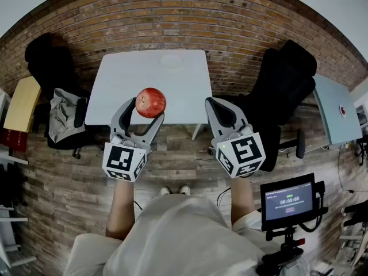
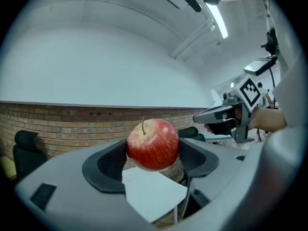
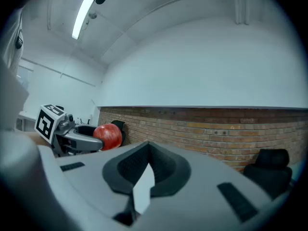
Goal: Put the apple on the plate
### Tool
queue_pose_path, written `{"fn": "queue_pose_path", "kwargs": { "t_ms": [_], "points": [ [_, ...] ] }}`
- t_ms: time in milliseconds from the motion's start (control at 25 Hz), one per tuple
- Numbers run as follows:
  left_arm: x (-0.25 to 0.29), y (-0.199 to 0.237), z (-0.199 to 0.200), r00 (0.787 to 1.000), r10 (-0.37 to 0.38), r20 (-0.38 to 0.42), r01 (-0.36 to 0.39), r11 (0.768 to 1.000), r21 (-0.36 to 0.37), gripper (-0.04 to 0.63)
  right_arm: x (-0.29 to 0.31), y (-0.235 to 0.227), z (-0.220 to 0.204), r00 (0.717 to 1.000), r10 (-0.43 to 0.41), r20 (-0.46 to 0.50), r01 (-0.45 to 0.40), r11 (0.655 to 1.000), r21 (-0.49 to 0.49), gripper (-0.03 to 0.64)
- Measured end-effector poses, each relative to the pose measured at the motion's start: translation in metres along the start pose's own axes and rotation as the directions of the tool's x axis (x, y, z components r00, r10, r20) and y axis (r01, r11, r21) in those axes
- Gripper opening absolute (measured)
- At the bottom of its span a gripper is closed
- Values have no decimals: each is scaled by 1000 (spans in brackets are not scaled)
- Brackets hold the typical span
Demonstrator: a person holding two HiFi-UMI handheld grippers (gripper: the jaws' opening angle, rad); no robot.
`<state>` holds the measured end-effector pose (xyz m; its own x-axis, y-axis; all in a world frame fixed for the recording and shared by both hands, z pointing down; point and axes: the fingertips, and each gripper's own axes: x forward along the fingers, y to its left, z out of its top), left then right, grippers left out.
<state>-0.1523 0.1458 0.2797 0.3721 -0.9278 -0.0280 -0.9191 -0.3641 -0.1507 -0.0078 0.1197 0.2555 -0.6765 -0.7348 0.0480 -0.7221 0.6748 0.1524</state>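
Note:
A red apple [image 1: 150, 102] hangs in the air in front of the white table [image 1: 132, 91], with my left gripper [image 1: 146, 109] shut on it. In the left gripper view the apple [image 2: 152, 144] sits stem up, and both black pads [image 2: 108, 165] press its sides. A pale round plate [image 1: 171, 61] lies near the table's far edge, well beyond the apple. My right gripper [image 1: 215, 103] is held level to the right of the table's near corner, with its jaws together and nothing in them. The right gripper view shows the apple [image 3: 108, 136] off to its left.
A black office chair [image 1: 49, 59] with grey cloth [image 1: 63, 114] stands left of the table, and another black chair [image 1: 287, 79] stands to its right. A brick wall runs behind. A second desk [image 1: 339, 111] and a screen on a stand [image 1: 289, 202] are at the right.

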Motion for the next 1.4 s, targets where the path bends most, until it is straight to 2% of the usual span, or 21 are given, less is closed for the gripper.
{"fn": "queue_pose_path", "kwargs": {
  "t_ms": [200,360,1000,1400],
  "points": [
    [3,-6,-2,1000,-1,0,1,1000,6,345,-7,-5,2,999,13,49,-15,999,44,3],
    [5,-13,-5,1000,14,1,-14,1000,10,345,-13,-11,-1,997,27,69,-30,999,38,3],
    [37,-47,-14,998,40,-39,-40,999,2,345,-15,-55,-31,998,60,12,-61,994,92,3],
    [63,-29,-16,999,28,-21,-28,1000,3,345,14,-67,-31,998,56,19,-57,995,84,3]
  ]
}}
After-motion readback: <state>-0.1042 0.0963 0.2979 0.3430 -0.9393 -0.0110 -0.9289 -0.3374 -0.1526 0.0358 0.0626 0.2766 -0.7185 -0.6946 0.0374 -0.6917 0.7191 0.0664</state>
